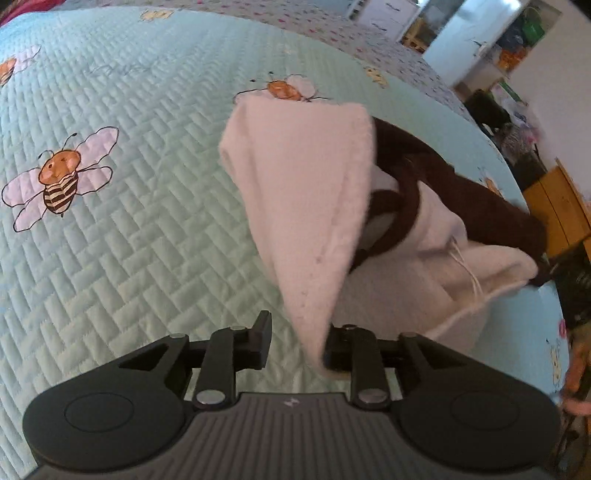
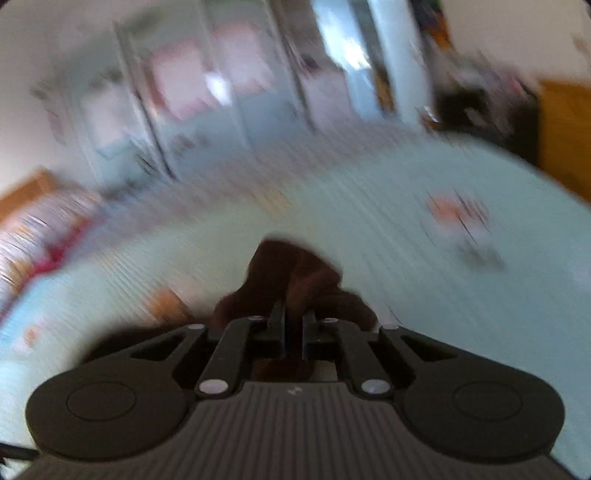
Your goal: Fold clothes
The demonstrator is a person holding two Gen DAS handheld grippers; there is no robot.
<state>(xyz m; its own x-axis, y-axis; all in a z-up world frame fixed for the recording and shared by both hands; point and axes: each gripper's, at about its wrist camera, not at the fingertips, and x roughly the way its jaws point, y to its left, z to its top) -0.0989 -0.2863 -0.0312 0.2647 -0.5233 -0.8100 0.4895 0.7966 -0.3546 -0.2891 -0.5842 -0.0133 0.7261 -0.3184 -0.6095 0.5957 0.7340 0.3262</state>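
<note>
A white fleecy garment (image 1: 303, 192) with dark brown trim (image 1: 461, 199) and a white drawstring (image 1: 467, 269) hangs bunched above the pale green quilted bedspread (image 1: 147, 206). My left gripper (image 1: 297, 343) is open, fingers wide apart; the garment's lower tip drapes over its right finger (image 1: 334, 350). The right wrist view is heavily motion-blurred. There my right gripper (image 2: 293, 321) is shut on a wad of the dark brown fabric (image 2: 291, 273), held over the bedspread (image 2: 406, 240).
Bee prints (image 1: 61, 181) dot the bedspread. The bed's right edge curves past wooden furniture (image 1: 554, 210) and dark clutter (image 1: 491, 110). White drawers (image 1: 388, 14) stand behind. Blurred wardrobe doors (image 2: 221, 92) and colourful bedding (image 2: 37, 229) show in the right wrist view.
</note>
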